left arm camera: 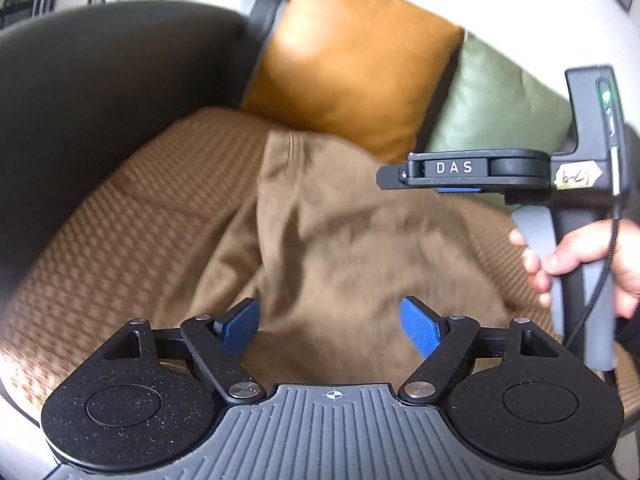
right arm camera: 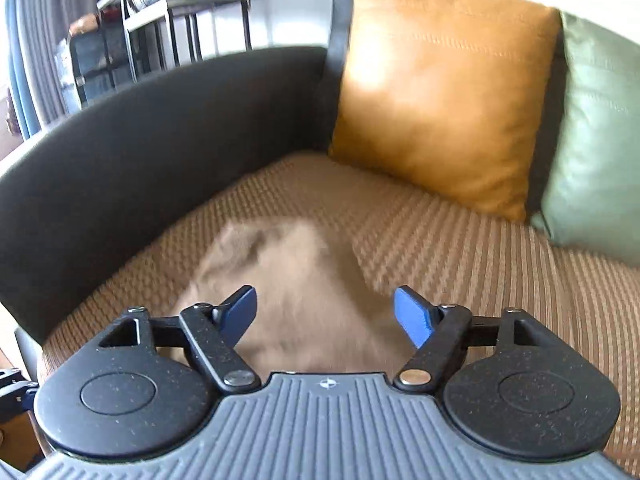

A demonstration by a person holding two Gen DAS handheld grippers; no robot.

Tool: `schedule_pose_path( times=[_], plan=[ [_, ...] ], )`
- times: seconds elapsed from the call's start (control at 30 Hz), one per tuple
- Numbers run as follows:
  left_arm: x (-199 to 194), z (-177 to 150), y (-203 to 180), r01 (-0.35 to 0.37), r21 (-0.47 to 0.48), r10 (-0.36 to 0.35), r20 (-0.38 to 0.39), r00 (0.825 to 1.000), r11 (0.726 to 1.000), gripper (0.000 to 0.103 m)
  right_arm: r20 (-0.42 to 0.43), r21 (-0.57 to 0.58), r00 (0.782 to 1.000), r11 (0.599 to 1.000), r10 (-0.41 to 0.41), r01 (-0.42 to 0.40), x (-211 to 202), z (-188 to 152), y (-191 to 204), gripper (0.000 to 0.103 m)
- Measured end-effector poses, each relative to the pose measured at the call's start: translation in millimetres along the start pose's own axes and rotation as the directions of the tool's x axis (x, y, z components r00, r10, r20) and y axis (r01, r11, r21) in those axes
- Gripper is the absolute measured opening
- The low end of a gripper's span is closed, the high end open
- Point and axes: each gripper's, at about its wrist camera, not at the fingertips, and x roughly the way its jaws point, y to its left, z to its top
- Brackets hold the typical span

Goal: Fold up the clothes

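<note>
both grippers are hovering with fingers released: left gripper [left arm camera: 330, 322] and right gripper [right arm camera: 325, 314] above the brown garment [left arm camera: 340, 232] lying on the sofa seat [right arm camera: 460, 248].

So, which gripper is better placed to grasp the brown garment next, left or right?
Probably left. The left gripper is open just above the brown garment; the right gripper, also open, is nearer one end.

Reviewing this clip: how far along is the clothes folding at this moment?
Done: little shows; the brown garment lies rumpled on the woven seat cushion, with no neat fold visible. In hand: nothing. The left tool and right tool both stand open above the cloth, gripping none of it. Left: grasping the garment, spreading it flat and making the folds. Motion blur hides the finer creases.
</note>
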Motion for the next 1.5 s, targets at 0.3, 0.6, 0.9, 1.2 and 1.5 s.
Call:
schedule_pose_path(
  times=[0.3,0.6,0.9,1.2,1.5],
  plan=[
    [19.7,-16.3,6.9,-0.006,0.041,0.005,0.002,1.000,0.999,0.090,0.054,-0.239,0.991,0.962,-0.120,0.130,27.5,-50.6,34.7,0.095],
    [20.6,-20.2,10.9,0.007,0.029,-0.009,0.041,0.999,1.000,0.093,0.051,-0.246,0.990,0.959,-0.134,0.142,32.6,-52.2,38.9,0.096],
    [25.5,-19.7,14.2,0.011,0.015,-0.012,0.042,0.999,1.000,0.100,0.060,-0.246,0.989,0.958,-0.134,0.145,31.2,-53.1,36.6,0.096],
    [-2.1,-6.2,24.5,0.025,-0.103,-0.021,0.034,0.999,0.994,0.094,0.129,-0.058,0.992,0.998,-0.009,0.017,-15.4,-44.8,5.6,0.092],
    [-30.2,19.8,86.6,0.000,-0.296,0.011,0.036,0.999,0.955,0.097,0.108,0.198,0.979,0.962,0.171,-0.189,-89.3,-104.5,-62.8,0.096]
  ],
)
